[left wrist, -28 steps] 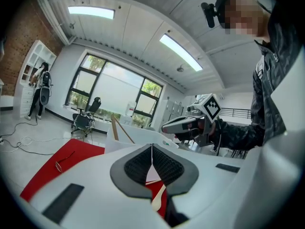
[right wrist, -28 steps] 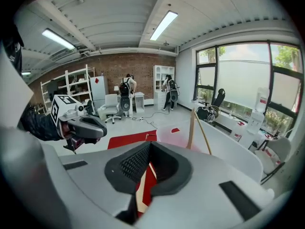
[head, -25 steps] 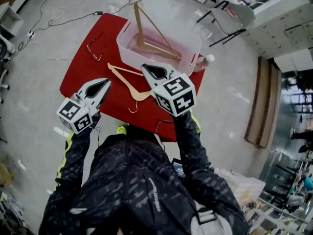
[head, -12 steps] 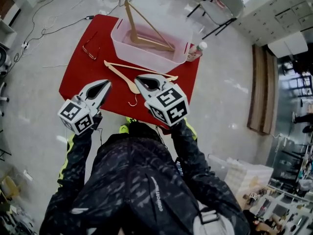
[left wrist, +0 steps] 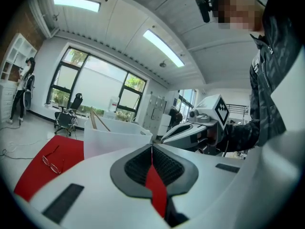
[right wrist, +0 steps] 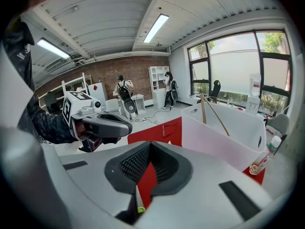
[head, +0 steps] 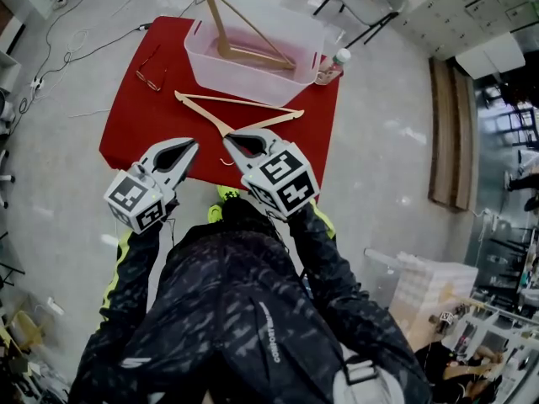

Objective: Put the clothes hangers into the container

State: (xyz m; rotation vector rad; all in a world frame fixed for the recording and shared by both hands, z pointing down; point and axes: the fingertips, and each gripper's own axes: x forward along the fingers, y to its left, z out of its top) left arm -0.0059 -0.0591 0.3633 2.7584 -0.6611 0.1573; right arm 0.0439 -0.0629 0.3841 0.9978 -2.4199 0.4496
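Note:
A wooden hanger (head: 244, 102) lies flat on the red table (head: 135, 124), just in front of the clear plastic container (head: 253, 78). A second wooden hanger (head: 221, 23) leans inside that container, which also shows in the left gripper view (left wrist: 112, 140) and the right gripper view (right wrist: 219, 137). My right gripper (head: 229, 137) hovers over the table's near edge, its tip close to the lying hanger's neck, shut with nothing in it. My left gripper (head: 187, 144) is beside it on the left, also shut and empty.
A pair of glasses (head: 150, 72) lies on the table's left side. A small bottle (head: 331, 66) stands at the container's right corner. Cables run over the floor to the far left, and chairs stand beyond the table.
Both grippers have drawn back toward the table's near edge. The right one no longer covers the lying hanger, which now shows in full. Both stay shut.

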